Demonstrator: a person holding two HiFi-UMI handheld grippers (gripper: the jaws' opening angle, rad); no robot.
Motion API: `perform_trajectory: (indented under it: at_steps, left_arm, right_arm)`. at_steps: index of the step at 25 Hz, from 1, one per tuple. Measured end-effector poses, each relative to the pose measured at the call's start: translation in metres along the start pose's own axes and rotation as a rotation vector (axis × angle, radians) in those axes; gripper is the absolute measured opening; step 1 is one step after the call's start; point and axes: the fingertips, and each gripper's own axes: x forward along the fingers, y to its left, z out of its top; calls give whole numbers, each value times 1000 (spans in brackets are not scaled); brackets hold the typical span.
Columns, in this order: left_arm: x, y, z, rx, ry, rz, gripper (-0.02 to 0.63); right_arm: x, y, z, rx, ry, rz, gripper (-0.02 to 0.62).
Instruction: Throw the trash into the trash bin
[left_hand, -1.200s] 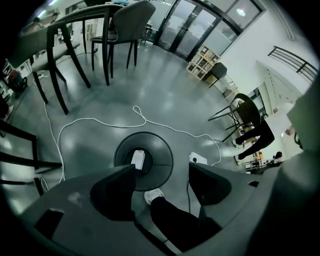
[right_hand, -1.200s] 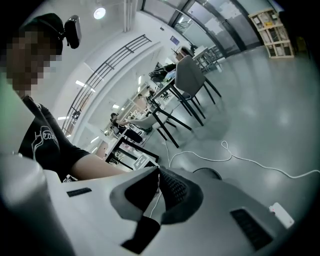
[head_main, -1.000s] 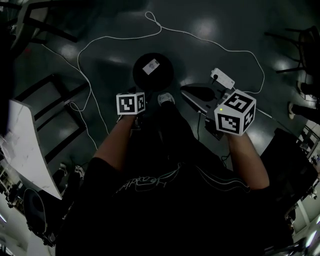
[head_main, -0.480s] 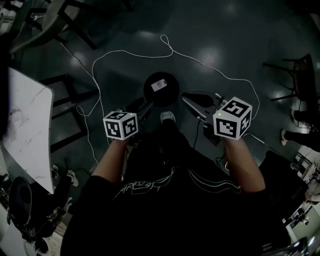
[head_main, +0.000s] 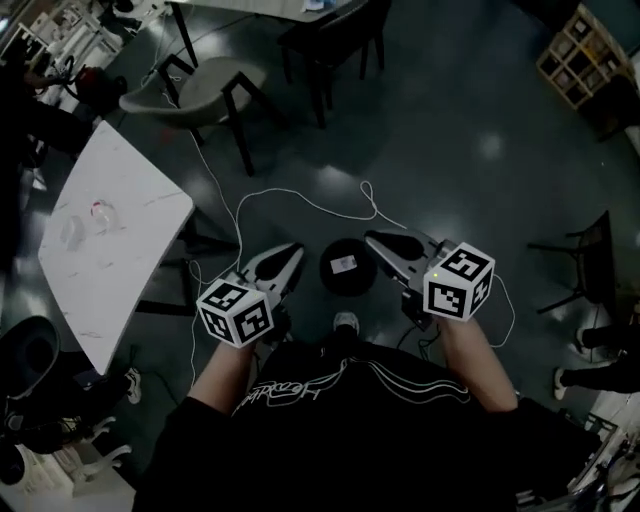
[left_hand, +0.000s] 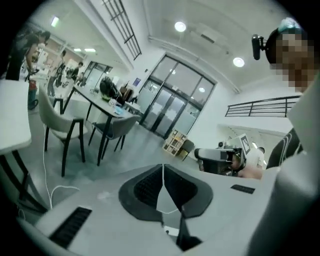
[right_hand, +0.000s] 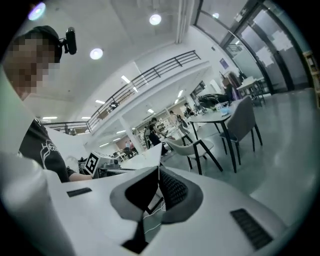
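Trash bin (head_main: 348, 267): on the floor. Left gripper (head_main: 293, 252): left of bin, jaws just closed together, empty. Right gripper (head_main: 373, 240): right of bin, jaws together, empty.

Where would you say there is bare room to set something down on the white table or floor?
The white table is bare at its near end and along its right edge; clear items sit toward its left. The floor between the dark chair and shelf unit is open; the white cable clutters around the trash bin.
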Motion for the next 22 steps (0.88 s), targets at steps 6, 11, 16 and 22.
perform_trajectory:
  at_steps: [6, 11, 16, 22]
  left_arm:
    - [-82, -58, 88, 104, -230, -6, 6]
    - [-156, -73, 131, 181, -393, 91, 5]
    - [-227, -57, 146, 112, -568, 194, 5]
    - [-260, -24, 146, 63, -594, 210, 6]
  right_arm:
    - [6, 87, 66, -162, -84, 177, 32]
    - [34, 145, 100, -226, -118, 331, 33]
    - [82, 185, 103, -187, -87, 495, 33]
    - [135, 212, 94, -184, -47, 517, 33]
